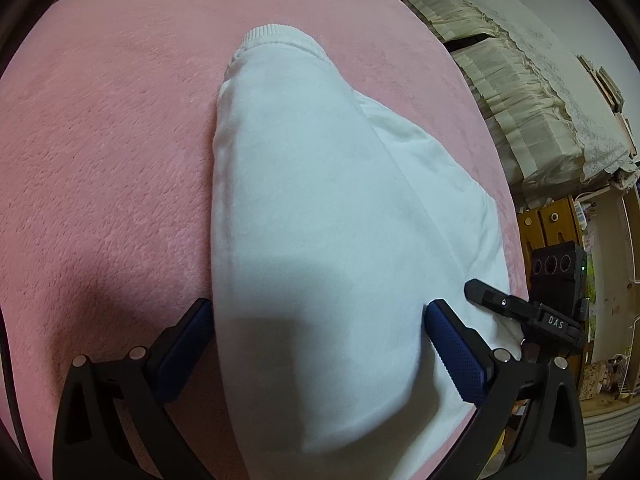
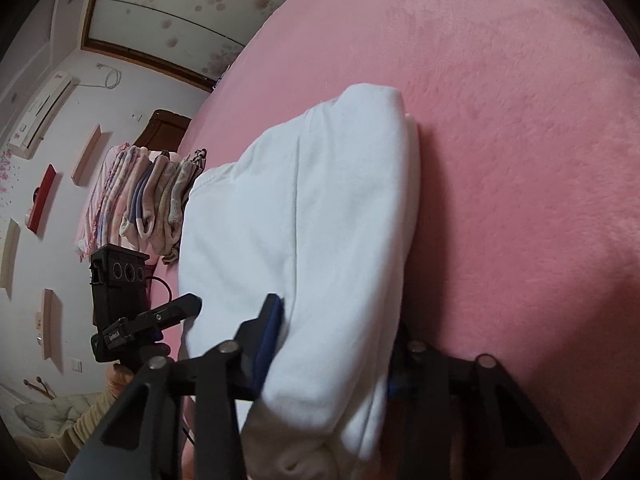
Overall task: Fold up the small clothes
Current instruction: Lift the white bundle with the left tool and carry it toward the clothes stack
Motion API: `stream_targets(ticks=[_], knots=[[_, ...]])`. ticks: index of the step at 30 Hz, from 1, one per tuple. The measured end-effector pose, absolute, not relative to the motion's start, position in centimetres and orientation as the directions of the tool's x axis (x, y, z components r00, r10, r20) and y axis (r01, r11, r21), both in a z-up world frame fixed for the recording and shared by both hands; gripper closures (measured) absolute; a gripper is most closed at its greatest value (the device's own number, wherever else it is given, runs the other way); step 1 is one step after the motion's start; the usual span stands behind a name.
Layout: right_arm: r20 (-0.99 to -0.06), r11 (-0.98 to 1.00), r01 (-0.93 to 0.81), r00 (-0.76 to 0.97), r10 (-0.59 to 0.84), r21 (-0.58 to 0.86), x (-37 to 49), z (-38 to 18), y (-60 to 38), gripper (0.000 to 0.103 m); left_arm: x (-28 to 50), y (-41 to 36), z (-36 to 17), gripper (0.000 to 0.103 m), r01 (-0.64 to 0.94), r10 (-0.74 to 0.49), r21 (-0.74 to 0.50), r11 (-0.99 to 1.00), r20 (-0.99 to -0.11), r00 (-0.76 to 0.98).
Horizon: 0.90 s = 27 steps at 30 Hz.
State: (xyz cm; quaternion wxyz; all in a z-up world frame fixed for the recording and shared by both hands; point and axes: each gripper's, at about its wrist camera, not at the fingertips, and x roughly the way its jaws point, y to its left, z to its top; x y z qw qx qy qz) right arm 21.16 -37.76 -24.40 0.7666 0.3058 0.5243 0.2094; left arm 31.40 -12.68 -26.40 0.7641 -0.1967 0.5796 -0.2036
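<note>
The left tongs (image 1: 318, 344) are spread wide, with their blue ribbed pads (image 1: 456, 356) on both sides of the near end of the folded white knitted garment (image 1: 316, 200), and the cloth lies between the pads without being pinched. The right tongs (image 2: 332, 344) also stand apart around the same white garment (image 2: 320, 220); one blue pad (image 2: 269, 332) touches the cloth, the other is almost hidden under the fold, so I cannot tell whether they squeeze it. The garment lies on the pink fluffy bed cover (image 1: 112, 152), its ribbed hem (image 1: 276, 34) at the far end. Beyond it, a pile of folded pastel clothes (image 2: 152, 204) rests on the bed.
</note>
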Motion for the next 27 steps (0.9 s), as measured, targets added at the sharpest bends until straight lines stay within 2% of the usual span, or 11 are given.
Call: stream_targets(ticks=[3, 5, 6, 8, 10, 11, 13, 15, 19, 27], knots=[[-0.689, 0.741, 0.005, 0.374, 0.621, 0.671, 20.9, -24.2, -37.3, 0.076, 31.2, -12.6, -26.1, 0.001, 0.059, -0.532, -0.539, 0.841, -0.801, 0.275], [-0.709, 0.766, 0.008, 0.383, 0.592, 0.643, 20.4, -23.8, -37.2, 0.078, 31.2, -13.2, -25.9, 0.007, 0.048, -0.496, -0.505, 0.862, -0.819, 0.288], [-0.719, 0.779, 0.010, 0.391, 0.574, 0.627, 20.2, -23.4, -36.8, 0.081, 31.0, -13.7, -25.5, 0.017, 0.053, -0.480, -0.487, 0.872, -0.826, 0.296], [-0.737, 0.806, 0.008, 0.409, 0.538, 0.592, 19.9, -22.6, -35.9, 0.083, 30.6, -14.3, -24.6, 0.024, 0.060, -0.440, -0.446, 0.893, -0.840, 0.317], [-0.748, 0.826, 0.008, 0.430, 0.505, 0.563, 19.3, -21.7, -35.3, 0.084, 30.1, -14.8, -23.5, 0.042, 0.086, -0.417, -0.414, 0.906, -0.842, 0.341], [-0.747, 0.832, 0.004, 0.444, 0.495, 0.554, 19.0, -21.0, -35.1, 0.084, 29.9, -15.0, -22.9, 0.046, 0.100, -0.407, -0.398, 0.912, -0.843, 0.351], [-0.745, 0.847, -0.016, 0.466, 0.477, 0.531, 18.1, -19.5, -34.2, 0.085, 29.4, -15.1, -21.6, 0.062, 0.127, -0.402, -0.383, 0.915, -0.838, 0.369], [-0.744, 0.864, -0.048, 0.486, 0.458, 0.501, 17.1, -17.7, -32.9, 0.085, 29.1, -15.0, -20.4, 0.068, 0.145, -0.410, -0.385, 0.912, -0.831, 0.375], [-0.747, 0.882, -0.098, 0.495, 0.445, 0.461, 15.4, -14.8, -30.3, 0.085, 27.3, -14.5, -17.8, 0.074, 0.182, -0.418, -0.377, 0.908, -0.821, 0.388], [-0.727, 0.866, -0.177, 0.481, 0.490, 0.467, 13.5, -10.6, -25.2, 0.086, 23.6, -8.5, -12.9, 0.075, 0.177, -0.453, -0.420, 0.890, -0.778, 0.434]])
